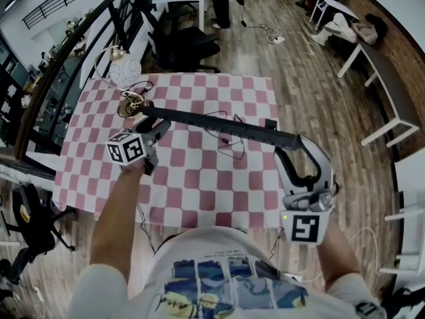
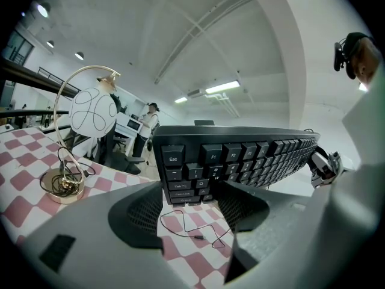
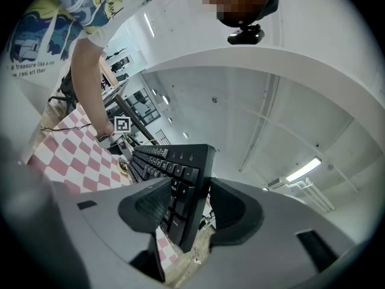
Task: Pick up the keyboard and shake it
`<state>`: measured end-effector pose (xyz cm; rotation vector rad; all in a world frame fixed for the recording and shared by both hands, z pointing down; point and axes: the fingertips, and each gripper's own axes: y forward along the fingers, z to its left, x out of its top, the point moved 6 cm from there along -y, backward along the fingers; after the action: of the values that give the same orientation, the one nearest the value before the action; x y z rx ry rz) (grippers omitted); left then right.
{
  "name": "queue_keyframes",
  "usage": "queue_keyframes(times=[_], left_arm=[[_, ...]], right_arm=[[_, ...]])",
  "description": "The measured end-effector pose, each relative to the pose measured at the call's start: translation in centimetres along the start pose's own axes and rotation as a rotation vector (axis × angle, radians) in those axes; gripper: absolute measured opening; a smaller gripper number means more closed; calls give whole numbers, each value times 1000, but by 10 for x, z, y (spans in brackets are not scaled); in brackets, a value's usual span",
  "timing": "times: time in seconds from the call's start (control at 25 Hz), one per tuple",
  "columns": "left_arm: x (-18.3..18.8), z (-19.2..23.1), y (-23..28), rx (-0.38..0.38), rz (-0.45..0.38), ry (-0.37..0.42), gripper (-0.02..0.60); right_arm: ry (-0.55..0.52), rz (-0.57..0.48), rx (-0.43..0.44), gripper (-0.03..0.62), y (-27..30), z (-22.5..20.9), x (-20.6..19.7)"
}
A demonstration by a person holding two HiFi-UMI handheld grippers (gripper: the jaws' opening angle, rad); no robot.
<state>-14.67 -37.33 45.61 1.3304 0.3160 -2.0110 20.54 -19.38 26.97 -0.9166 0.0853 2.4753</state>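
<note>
The black keyboard is off the checked table, held in the air and tilted so that the head view sees it nearly edge-on. My left gripper is shut on its Esc end, with one jaw on each side of that end. My right gripper is shut on the number-pad end, and the keyboard runs away from it toward the left hand. In the left gripper view the keyboard stretches off to the right gripper.
A gold-based lamp with a white globe shade stands at the table's far left corner. A thin black cable lies on the cloth under the keyboard. An office chair and a standing person are behind the table.
</note>
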Motion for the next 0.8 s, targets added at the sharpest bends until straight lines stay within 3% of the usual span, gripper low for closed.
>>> queue_keyframes(times=[0.8], left_arm=[[1,1,0,10,14,8,278]], right_arm=[[15,-10,-12,198,1,1,-3]])
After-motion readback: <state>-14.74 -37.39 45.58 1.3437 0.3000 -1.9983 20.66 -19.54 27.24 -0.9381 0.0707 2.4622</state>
